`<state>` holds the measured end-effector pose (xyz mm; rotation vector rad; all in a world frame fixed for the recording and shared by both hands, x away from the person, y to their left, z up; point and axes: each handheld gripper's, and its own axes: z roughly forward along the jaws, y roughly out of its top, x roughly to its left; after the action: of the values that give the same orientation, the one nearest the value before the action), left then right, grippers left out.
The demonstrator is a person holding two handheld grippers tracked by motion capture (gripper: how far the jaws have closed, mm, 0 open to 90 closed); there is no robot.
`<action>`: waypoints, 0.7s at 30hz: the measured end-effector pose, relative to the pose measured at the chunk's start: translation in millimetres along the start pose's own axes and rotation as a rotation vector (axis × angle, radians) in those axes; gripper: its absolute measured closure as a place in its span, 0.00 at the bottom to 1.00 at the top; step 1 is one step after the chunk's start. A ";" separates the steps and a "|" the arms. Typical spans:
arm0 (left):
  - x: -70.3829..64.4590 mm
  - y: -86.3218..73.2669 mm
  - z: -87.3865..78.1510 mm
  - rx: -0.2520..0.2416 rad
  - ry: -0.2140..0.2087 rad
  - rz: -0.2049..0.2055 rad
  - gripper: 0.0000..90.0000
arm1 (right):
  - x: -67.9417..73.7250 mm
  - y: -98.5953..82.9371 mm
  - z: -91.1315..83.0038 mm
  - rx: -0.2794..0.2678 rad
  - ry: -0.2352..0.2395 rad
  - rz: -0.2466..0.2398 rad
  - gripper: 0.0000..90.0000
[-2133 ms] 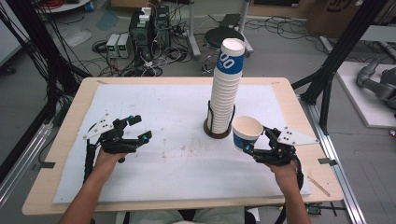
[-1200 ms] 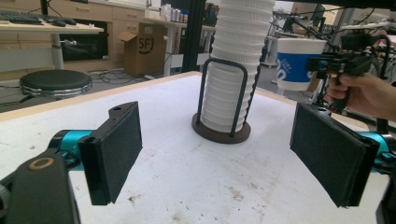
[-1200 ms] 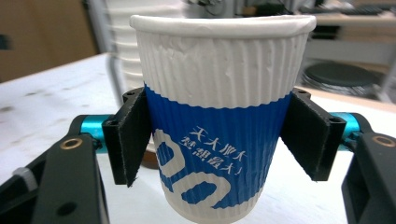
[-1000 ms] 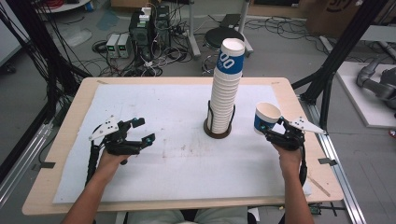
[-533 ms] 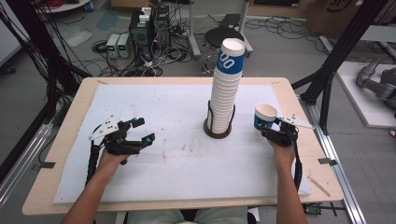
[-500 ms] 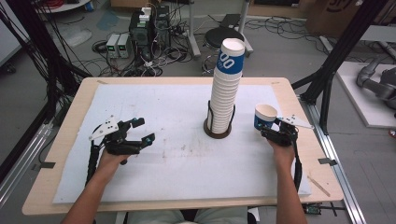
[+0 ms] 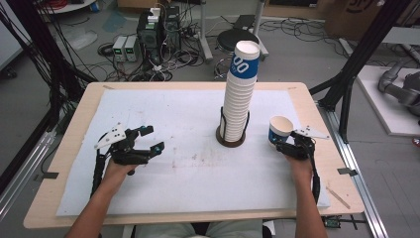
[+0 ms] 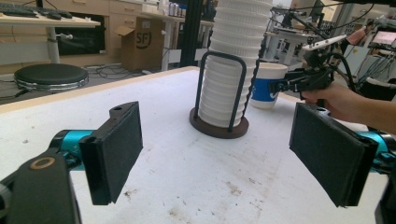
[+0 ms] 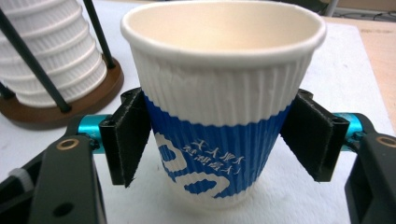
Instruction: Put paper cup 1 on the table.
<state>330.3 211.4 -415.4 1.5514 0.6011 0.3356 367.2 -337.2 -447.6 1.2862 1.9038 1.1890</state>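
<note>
My right hand-held gripper (image 9: 219, 140) is closed on the cup (image 9: 223, 100), its 2 pads pressing the blue band on opposite sides, about mid-height. The cup stands upright, mouth up and empty, at the right side of the worktop (image 7: 74, 124), just right of the stack (image 7: 239, 91) in its wire holder. In the right gripper view its foot looks to be on or just above the white sheet (image 7: 163, 114); I cannot tell which.

I judge the cup very light, with thin ribbed paper walls that give under pressure. The ribs should keep the pads from slipping, so a gentle squeeze is enough; a hard one would oval the rim or crease the wall. Mid-body, where I have it, is the sensible place: the rolled rim above and the base below are stiffer, but a hold there would tip it more easily.

My left hand-held gripper (image 7: 140, 144) rests on the left of the sheet with its jaws wide apart and nothing between them, well apart from the stack.

Compared with 2.1 seconds ago, the cup has moved from near the holder's base out to the right and a little farther from me, and it has barely shifted in the last 0.5 seconds. The left hand-held gripper has hardly moved.
</note>
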 end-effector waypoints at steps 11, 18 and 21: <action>-1.3 -1.9 1.7 0.011 -0.002 -0.002 0.19 | -0.5 -5.2 -8.2 0.040 0.019 0.019 0.22; -0.7 -1.8 1.0 0.012 -0.001 -0.004 0.19 | -0.3 -6.9 -15.0 0.074 0.040 0.002 0.22; 0.2 -1.3 -0.1 0.005 0.006 -0.008 0.19 | 0.9 -6.6 -24.0 0.071 0.060 0.021 0.22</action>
<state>330.1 211.5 -416.8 1.5532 0.6131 0.3323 344.5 -346.2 -442.5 1.3243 1.9961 1.1927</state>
